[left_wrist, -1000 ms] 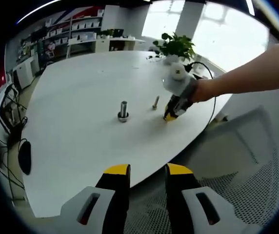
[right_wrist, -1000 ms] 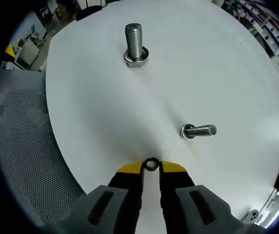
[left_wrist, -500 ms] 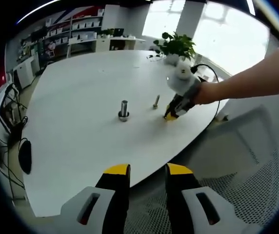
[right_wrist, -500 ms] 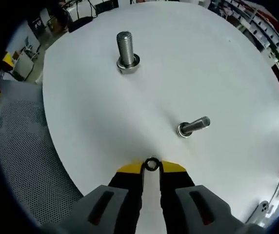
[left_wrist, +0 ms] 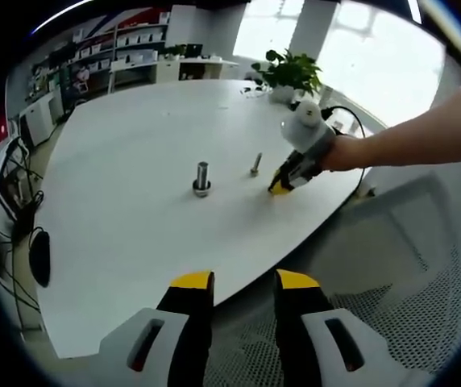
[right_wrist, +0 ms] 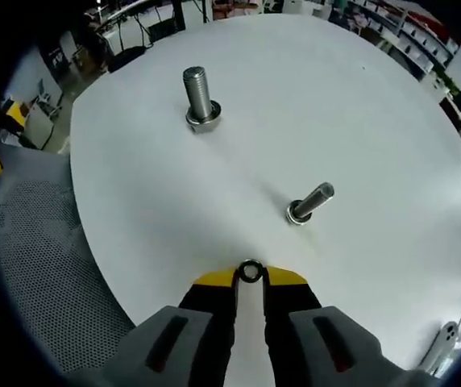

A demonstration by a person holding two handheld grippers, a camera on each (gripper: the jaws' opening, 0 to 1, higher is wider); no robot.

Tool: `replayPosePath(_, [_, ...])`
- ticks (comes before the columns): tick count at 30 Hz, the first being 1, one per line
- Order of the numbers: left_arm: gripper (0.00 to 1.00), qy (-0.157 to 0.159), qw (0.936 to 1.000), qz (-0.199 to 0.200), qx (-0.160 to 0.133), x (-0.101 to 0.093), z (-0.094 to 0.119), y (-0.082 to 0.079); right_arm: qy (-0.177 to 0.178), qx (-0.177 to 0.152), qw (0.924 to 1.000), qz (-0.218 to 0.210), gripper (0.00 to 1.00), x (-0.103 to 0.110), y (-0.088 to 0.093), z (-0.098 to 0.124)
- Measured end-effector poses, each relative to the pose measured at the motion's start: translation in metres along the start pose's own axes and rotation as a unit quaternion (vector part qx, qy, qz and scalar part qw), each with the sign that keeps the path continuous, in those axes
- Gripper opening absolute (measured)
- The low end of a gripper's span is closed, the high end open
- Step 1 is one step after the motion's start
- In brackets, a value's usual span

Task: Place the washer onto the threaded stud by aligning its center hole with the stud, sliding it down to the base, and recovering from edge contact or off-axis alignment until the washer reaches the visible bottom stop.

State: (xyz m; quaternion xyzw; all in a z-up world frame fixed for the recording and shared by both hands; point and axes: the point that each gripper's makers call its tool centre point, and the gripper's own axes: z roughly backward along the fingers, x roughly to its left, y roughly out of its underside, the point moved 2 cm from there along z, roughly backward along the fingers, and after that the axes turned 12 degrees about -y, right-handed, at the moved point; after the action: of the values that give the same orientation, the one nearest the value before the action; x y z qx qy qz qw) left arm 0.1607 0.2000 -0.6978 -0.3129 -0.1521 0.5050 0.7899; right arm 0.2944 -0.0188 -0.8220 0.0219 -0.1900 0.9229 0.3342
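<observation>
A small steel washer (right_wrist: 251, 272) is pinched edge-on between the yellow tips of my right gripper (right_wrist: 251, 276), just above the white table. The upright threaded stud (right_wrist: 200, 99) with a nut at its base stands far ahead and to the left. In the left gripper view the stud (left_wrist: 202, 178) stands mid-table, and my right gripper (left_wrist: 280, 186), held by a person's hand, touches down to its right. My left gripper (left_wrist: 244, 281) hangs off the table's near edge, its jaws a little apart with nothing between them.
A second bolt (right_wrist: 309, 203) lies on its side between the washer and the stud, also seen as the lying bolt (left_wrist: 256, 166). The white round table (left_wrist: 134, 226) has a mesh chair (right_wrist: 37, 266) at its edge. A potted plant (left_wrist: 289, 76) stands at the far side.
My right gripper has risen and pulled back a little with the washer, so the stud and lying bolt look smaller and farther. My left gripper has stayed put.
</observation>
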Motion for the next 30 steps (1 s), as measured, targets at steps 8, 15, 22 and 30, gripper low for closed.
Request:
replayPosePath(8, [0.29,0.004,1.0,-0.003,0.003,-0.002,0.0,0.001,0.013,0.007,0.9999,-0.003,0.13,-0.005,0.002,0.011])
replayPosePath(15, [0.28,0.001,1.0,-0.003,-0.006,0.0,0.001,-0.003,0.019,-0.004,0.9998,-0.002,0.13,-0.006,-0.007,0.027])
replayPosePath(22, [0.29,0.004,1.0,0.001,-0.009,-0.001,0.001,-0.004,0.014,-0.055,0.9976,-0.039,0.13,-0.012,-0.027,0.044])
replayPosePath(30, [0.29,0.002,0.9999,0.003,-0.013,0.0,0.002,-0.004,0.028,-0.054,0.9982,0.003,0.13,-0.018,-0.047,0.054])
